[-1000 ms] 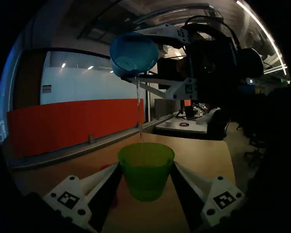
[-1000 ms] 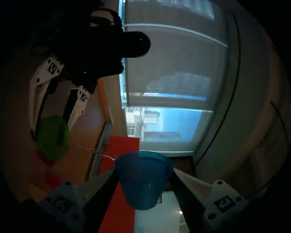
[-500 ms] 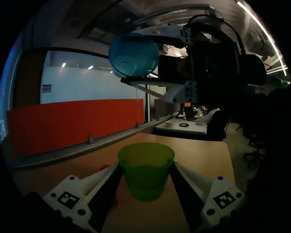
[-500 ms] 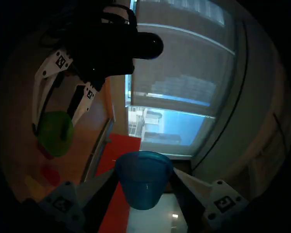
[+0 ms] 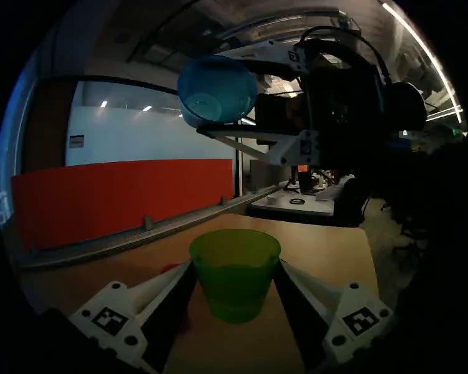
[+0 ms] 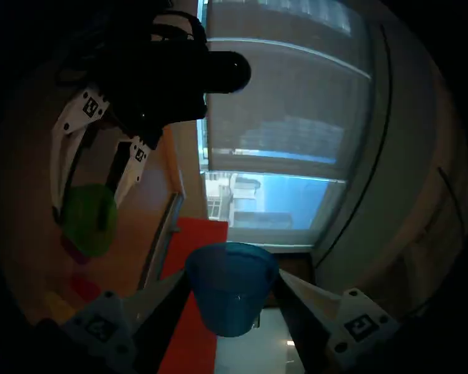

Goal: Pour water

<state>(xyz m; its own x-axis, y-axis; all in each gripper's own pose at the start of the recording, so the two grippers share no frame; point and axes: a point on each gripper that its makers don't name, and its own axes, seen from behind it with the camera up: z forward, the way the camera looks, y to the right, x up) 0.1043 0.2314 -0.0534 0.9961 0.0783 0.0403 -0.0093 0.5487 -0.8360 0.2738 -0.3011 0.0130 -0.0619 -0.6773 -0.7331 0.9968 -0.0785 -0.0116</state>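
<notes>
Green cup (image 5: 235,280) is being pinched by left gripper (image 5: 235,268), blue cup (image 6: 231,299) by right gripper (image 6: 231,277). Tipped rim is best being held centred overhead.

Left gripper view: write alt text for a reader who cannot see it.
A green cup is held upright over a wooden table between the two fingers of the left claw. High above it the right claw holds a blue cup tipped on its side, with a red partition behind.
</notes>
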